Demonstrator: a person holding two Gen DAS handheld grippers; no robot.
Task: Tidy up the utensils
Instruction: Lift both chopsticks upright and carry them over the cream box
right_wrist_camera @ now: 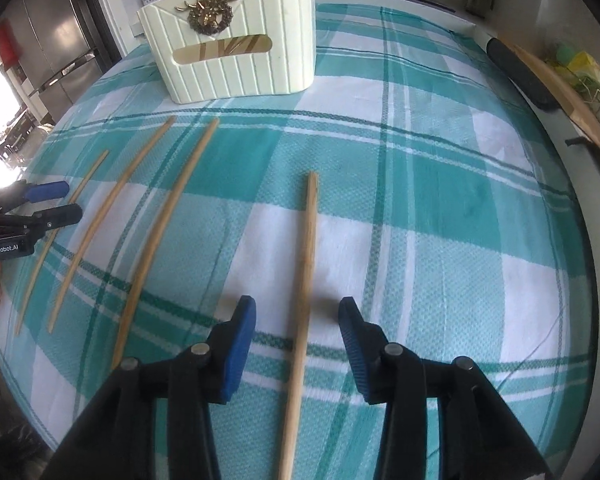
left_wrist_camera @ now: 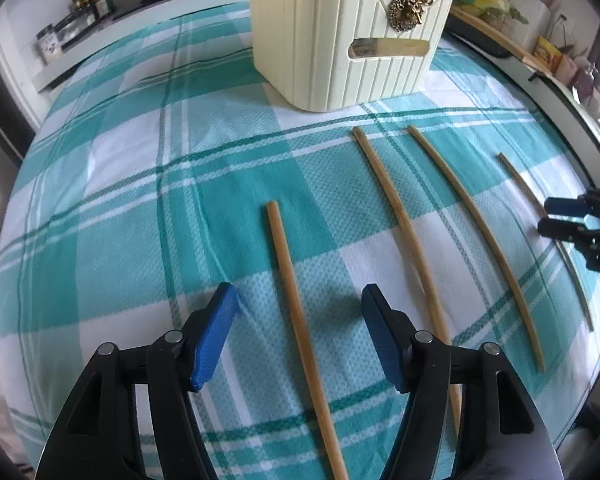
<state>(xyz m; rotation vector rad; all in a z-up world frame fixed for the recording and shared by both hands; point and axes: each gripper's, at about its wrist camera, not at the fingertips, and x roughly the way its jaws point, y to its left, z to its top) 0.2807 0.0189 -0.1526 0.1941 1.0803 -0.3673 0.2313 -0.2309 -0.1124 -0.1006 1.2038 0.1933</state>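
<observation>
Several bamboo chopsticks lie side by side on a teal plaid cloth (left_wrist_camera: 120, 208). My left gripper (left_wrist_camera: 300, 300) is open, its blue pads either side of the leftmost chopstick (left_wrist_camera: 292, 300), just above it. My right gripper (right_wrist_camera: 296, 314) is open around the rightmost chopstick (right_wrist_camera: 306, 264). Two more chopsticks (left_wrist_camera: 400, 216) (left_wrist_camera: 472, 220) lie between them; they also show in the right wrist view (right_wrist_camera: 164, 208) (right_wrist_camera: 108, 208). A cream ribbed holder (left_wrist_camera: 340, 36) with a gold stag emblem stands at the far side; it shows in the right wrist view (right_wrist_camera: 236, 40) too, with sticks inside.
The right gripper (left_wrist_camera: 572, 220) shows at the left view's right edge. The left gripper (right_wrist_camera: 40, 204) shows at the right view's left edge. A stove and jars (left_wrist_camera: 88, 4) line the back counter. A long board (right_wrist_camera: 556, 84) lies along the right table edge.
</observation>
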